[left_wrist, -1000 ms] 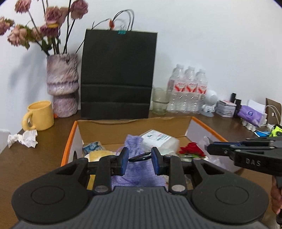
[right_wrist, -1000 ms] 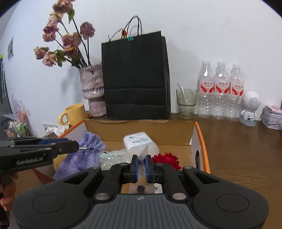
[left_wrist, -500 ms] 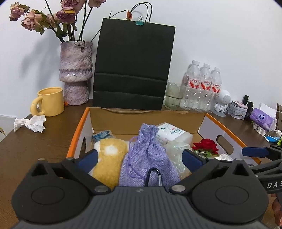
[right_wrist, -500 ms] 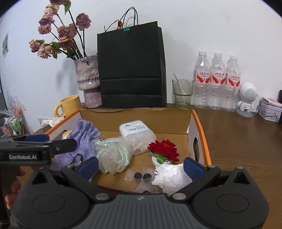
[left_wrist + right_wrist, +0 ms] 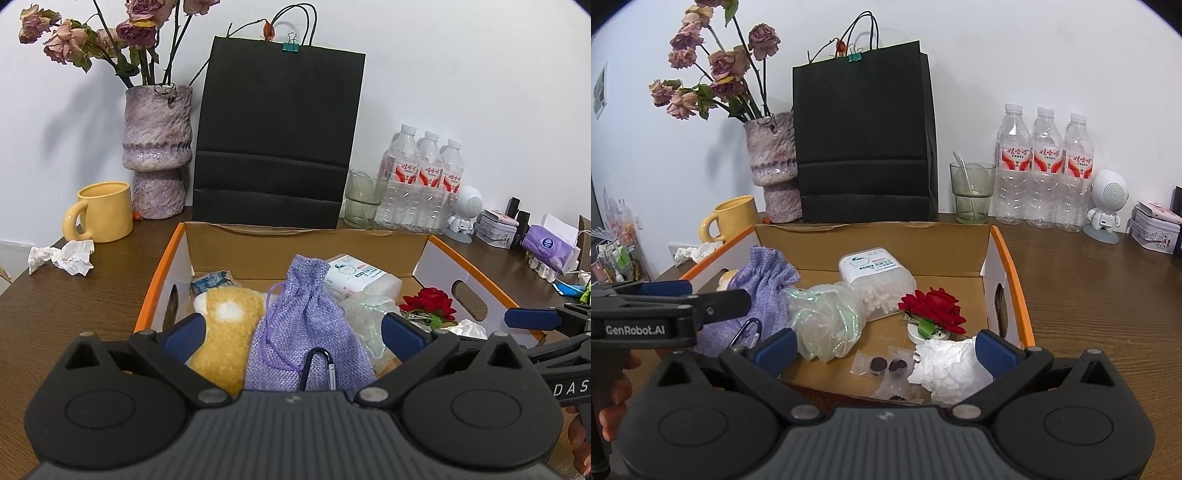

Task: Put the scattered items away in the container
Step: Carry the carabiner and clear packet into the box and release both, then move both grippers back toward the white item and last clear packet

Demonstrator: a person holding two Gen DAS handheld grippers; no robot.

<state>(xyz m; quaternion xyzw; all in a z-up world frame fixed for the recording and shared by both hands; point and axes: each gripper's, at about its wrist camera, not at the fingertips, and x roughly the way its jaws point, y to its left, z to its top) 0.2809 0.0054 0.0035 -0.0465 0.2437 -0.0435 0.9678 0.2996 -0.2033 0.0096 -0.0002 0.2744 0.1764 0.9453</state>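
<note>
Container: cardboard box (image 5: 1006,258) with orange rim, open top, on the wooden desk (image 5: 1108,302), in front of a black paper bag (image 5: 864,140).
Box, left side: lilac drawstring pouch (image 5: 306,332) lying flat, a carabiner (image 5: 319,369) resting on its near end; yellow plush item (image 5: 229,332) just left of it, touching.
Box, middle: iridescent mesh bundle (image 5: 827,321); clear tub of cotton swabs (image 5: 877,284) just behind it.
Box, right side: red fabric rose (image 5: 932,308) on a small white base; crumpled white tissue (image 5: 949,365) at the near right corner.
Box, near floor: small clear packets with dark round pieces (image 5: 884,365), between bundle and tissue.
Left gripper (image 5: 291,334): jaws spread wide, empty, above the pouch at the near left of the box.
Right gripper (image 5: 884,345): jaws spread wide, nothing between the pads, above the packets at the near edge.
Outside box, left: yellow mug (image 5: 101,210); crumpled paper (image 5: 62,256) on the desk near it; vase of dried roses (image 5: 157,147).
Outside box, right: glass tumbler (image 5: 971,192); three water bottles (image 5: 1045,166); white robot figurine (image 5: 1106,203).
</note>
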